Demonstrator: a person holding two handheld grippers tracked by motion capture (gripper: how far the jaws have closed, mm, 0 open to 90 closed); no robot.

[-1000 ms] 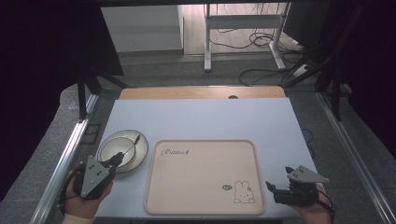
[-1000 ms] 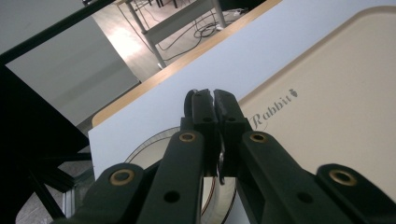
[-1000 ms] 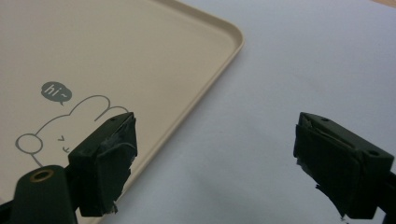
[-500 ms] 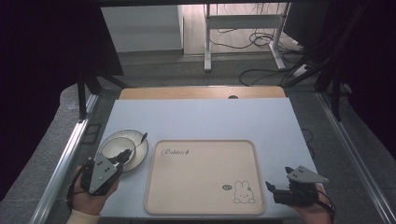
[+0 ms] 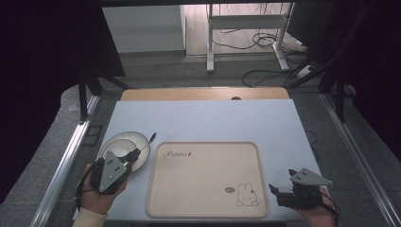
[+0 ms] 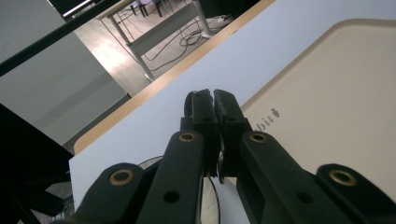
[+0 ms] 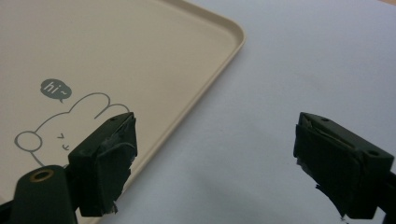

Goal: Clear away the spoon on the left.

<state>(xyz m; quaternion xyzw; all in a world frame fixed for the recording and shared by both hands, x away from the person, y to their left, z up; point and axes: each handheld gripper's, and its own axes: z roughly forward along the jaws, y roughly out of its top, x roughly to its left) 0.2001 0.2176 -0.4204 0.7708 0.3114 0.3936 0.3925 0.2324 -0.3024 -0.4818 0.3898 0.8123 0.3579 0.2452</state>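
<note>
The beige rectangular plastic tray (image 5: 204, 178), printed with a rabbit, lay on the pale blue table (image 5: 203, 120) in the high view, a round white plate (image 5: 124, 146) just beside its left edge. The left gripper (image 6: 212, 100) view showed black jaws pressed together, holding nothing visible. The right gripper (image 7: 215, 158) view showed taped pads wide apart, straddling the tray's rounded rim.

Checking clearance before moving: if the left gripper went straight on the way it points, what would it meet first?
Probably the plate: the left gripper, jaws shut, hangs over it pointing toward the tray. Height unclear.
</note>
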